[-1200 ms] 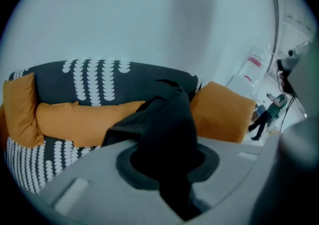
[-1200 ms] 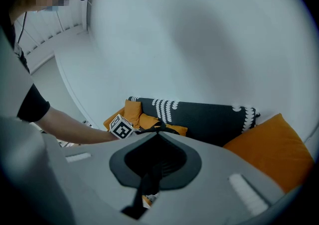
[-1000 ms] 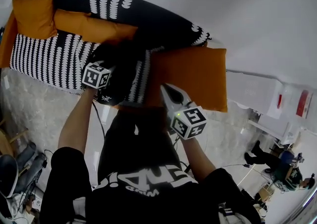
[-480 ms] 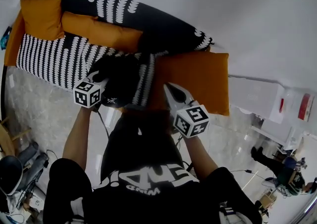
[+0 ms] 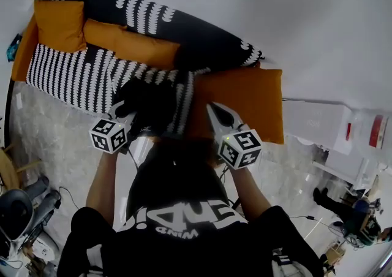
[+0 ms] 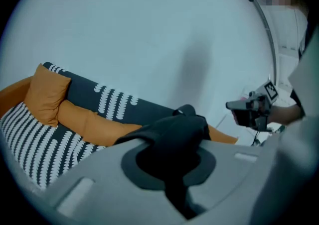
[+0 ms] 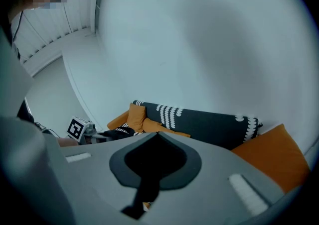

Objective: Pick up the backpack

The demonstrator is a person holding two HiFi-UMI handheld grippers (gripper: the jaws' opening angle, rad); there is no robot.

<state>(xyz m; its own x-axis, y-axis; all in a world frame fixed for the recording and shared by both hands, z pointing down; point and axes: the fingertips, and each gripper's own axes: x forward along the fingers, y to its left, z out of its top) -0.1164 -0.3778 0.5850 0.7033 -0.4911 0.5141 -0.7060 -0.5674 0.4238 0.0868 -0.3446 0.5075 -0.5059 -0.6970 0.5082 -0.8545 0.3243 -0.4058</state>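
Your left tool (image 5: 121, 116) is clenched on the black backpack (image 5: 150, 101) – in the left gripper view the dark fabric is pinched between its jaws and bunches up in front of them. Over the last second that tool has come up and back toward you, and the backpack has come with it: a moment ago the bag lay flat on the striped seat of the sofa (image 5: 73, 73), and now it hangs from the grip at the seat's front edge, drawn in toward your body. Your right tool (image 5: 213, 110) has barely shifted; its jaws are together with nothing between them, and it points over the big orange cushion (image 5: 245, 101) at the sofa's end, apart from the bag.

To my eye the pick-up is mostly made – the grip has held through the lift. From above I cannot tell whether the bag's lower end is clear of the seat edge, so keep raising until it swings free. The hold is a single pinch of soft cloth, and a slow lift should keep the fabric from slipping out.
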